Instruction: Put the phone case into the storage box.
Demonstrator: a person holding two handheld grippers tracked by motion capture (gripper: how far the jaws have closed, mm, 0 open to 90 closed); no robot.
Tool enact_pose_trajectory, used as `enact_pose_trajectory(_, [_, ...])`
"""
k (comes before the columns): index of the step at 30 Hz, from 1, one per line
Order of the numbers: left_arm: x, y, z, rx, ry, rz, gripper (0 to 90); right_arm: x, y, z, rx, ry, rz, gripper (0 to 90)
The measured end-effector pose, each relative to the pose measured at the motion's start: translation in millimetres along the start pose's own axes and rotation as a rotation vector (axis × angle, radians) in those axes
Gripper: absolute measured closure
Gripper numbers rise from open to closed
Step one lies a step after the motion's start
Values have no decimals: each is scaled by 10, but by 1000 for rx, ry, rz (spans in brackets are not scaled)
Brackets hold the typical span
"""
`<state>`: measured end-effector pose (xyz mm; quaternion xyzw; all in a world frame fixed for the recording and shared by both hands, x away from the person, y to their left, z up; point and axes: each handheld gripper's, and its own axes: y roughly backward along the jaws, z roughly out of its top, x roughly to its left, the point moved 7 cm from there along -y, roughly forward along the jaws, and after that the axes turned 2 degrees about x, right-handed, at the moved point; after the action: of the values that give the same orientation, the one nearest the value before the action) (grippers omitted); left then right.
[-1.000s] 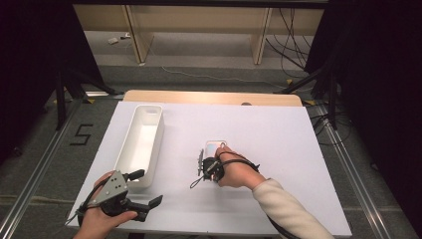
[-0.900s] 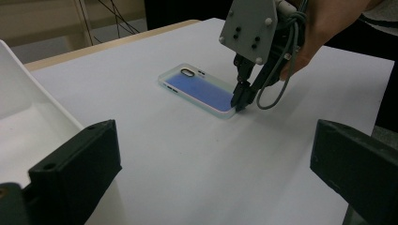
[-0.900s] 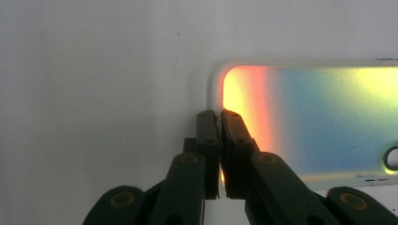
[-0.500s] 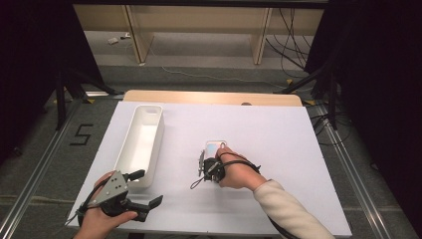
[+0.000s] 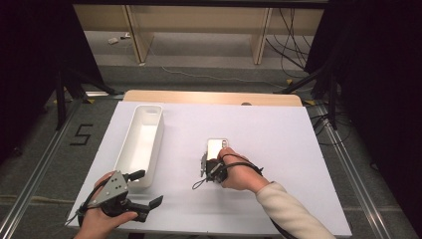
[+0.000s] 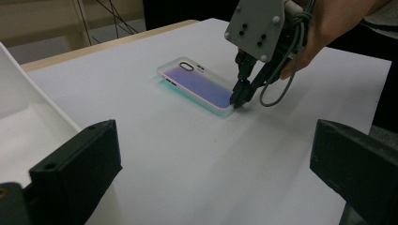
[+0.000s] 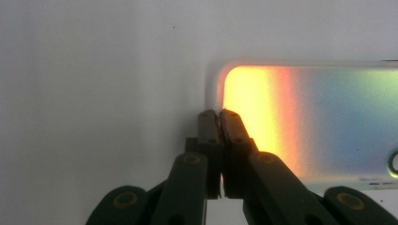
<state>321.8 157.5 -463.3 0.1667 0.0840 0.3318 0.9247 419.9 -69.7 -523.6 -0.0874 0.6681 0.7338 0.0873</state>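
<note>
A phone case (image 6: 199, 85) lies flat on the white table (image 5: 278, 129), a little right of the middle and well apart from the long white bin (image 5: 141, 144) that stands on the table's left part. The case is a clear, frosted shell with rounded corners and an oval camera opening near its far end. Its back shimmers: violet to teal in the left gripper view, and yellow, pink, blue and green (image 7: 309, 117) in the right gripper view, while from above it looks plain pale grey (image 5: 217, 147).

The right gripper (image 7: 218, 115) points down at the near end of the case, its two black jaws pressed together on the case's short edge, close to a corner; one jaw lies outside the rim and the other over the coloured back, so the thin wall sits pinched between them. From the left gripper view the same tips (image 6: 237, 97) meet at that near corner.

How much of the rim is caught is hard to tell, since the jaws cover it. The right hand (image 5: 239, 172) hides the case's near end from above, and the far end is cut off in the right gripper view.

The left gripper (image 5: 140, 194) rests near the front left edge, just before the bin, jaws wide apart and holding nothing.
</note>
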Motion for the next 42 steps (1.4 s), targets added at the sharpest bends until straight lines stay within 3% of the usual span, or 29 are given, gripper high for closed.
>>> enact_pose_trajectory(2, [6, 0, 5, -3, -7, 2, 17, -19, 15, -17, -5, 11, -17, 890])
enact_pose_trajectory(4, [-6, 0, 0, -1, 12, 3, 16, -33, 22, -21, -7, 20, -31, 889])
enact_pose_trajectory(5, [4, 0, 4, -2, -6, 2, 16, -32, 28, -23, -12, 20, -27, 889])
enact_pose_trajectory(6, [0, -1, 3, -2, -2, 1, 16, -13, 44, -24, -10, -9, -29, 890])
enact_pose_trajectory(7, [-2, 0, 2, -1, 0, 0, 17, -37, 48, -26, -16, 15, -41, 889])
enact_pose_trajectory(10, [2, -1, 2, -1, -2, 1, 17, -36, 70, -28, -27, 14, -51, 890])
enact_pose_trajectory(11, [-10, -1, -2, 1, 12, -3, 17, -11, 84, -28, -21, -24, -51, 889])
enact_pose_trajectory(12, [13, -3, 8, -3, -13, 4, 17, -17, 90, -29, -29, -23, -59, 890])
enact_pose_trajectory(13, [-2, -5, 2, -1, 8, 3, 17, -40, 92, -24, -45, -4, -73, 890])
enact_pose_trajectory(14, [-6, -5, -1, 1, 13, 1, 17, -42, 100, -25, -47, -3, -78, 890])
enact_pose_trajectory(15, [0, -7, 0, 1, 3, -1, 17, -21, 113, -23, -44, -36, -78, 890])
enact_pose_trajectory(18, [-5, -15, 0, -5, 20, -5, 17, -45, 120, -29, -56, -15, -100, 890])
enact_pose_trajectory(21, [0, -19, -2, 1, 19, 0, 18, -49, 132, -32, -61, -15, -108, 889])
enact_pose_trajectory(22, [1, -21, -2, 3, 19, 1, 18, -31, 140, -33, -58, -43, -109, 889])
enact_pose_trajectory(24, [1, -26, -2, 4, 18, -1, 18, -29, 148, -36, -63, -50, -118, 889])
enact_pose_trajectory(25, [2, -30, 0, 5, 22, 1, 18, -42, 154, -36, -67, -27, -117, 890])
enact_pose_trajectory(37, [14, -69, 9, 10, 29, -3, 20, -47, 229, -73, -91, -39, -146, 890])
enact_pose_trajectory(38, [24, -77, 14, 9, 13, -10, 20, -43, 232, -76, -95, -44, -149, 890])
enact_pose_trajectory(40, [19, -95, 4, 11, 42, -9, 20, -38, 236, -79, -97, -41, -151, 890])
enact_pose_trajectory(42, [26, -103, 9, 10, 30, -13, 21, -28, 249, -75, -104, -46, -158, 890])
